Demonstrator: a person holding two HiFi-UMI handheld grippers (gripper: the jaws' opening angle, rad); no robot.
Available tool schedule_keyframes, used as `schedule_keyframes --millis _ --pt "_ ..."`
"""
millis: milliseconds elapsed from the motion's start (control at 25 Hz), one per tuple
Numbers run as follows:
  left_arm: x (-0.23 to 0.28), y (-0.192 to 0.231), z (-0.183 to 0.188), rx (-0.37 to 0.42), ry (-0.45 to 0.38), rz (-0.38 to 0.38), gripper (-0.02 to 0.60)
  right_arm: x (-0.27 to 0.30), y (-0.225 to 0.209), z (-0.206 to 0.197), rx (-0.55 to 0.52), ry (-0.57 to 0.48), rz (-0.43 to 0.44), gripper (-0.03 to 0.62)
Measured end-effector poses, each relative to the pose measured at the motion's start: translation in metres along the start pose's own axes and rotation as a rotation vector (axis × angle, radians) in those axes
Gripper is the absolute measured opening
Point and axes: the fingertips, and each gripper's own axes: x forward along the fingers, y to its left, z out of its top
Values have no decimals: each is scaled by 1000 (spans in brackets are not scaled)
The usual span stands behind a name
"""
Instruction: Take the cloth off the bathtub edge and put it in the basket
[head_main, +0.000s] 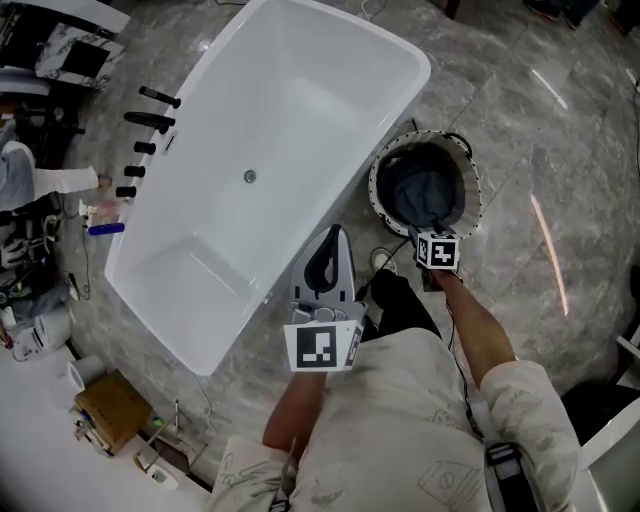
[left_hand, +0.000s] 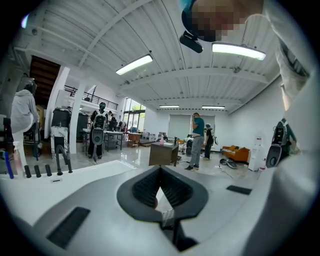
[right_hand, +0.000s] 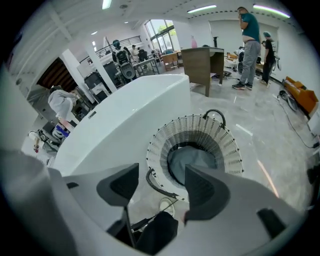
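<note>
The cloth (right_hand: 192, 159) lay in the basket (right_hand: 159, 141); above it I held the right gripper (right_hand: 161, 182), jaws apart and empty; left gripper (left_hand: 161, 181) jaws together.

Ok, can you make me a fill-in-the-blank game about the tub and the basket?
The cloth lies inside the ____.
The jaws of the right gripper are ____, with nothing between them.
The jaws of the left gripper are ____.
The tub is ____ in colour.
Missing words: basket, open, shut, white.
</note>
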Motion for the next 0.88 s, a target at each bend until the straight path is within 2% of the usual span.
schedule_keyframes --millis 120,440,880 --pt "-21 18 0 -9 -19 49 -5 -13 32 7 -80 -55 25 250" --pt "-84 68 2 -36 -71 190 -5 -84 136 57 -240 -274 181 258" --pt "-222 146 12 -59 -149 449 -5 -200 298 98 -508 -531 364 258"
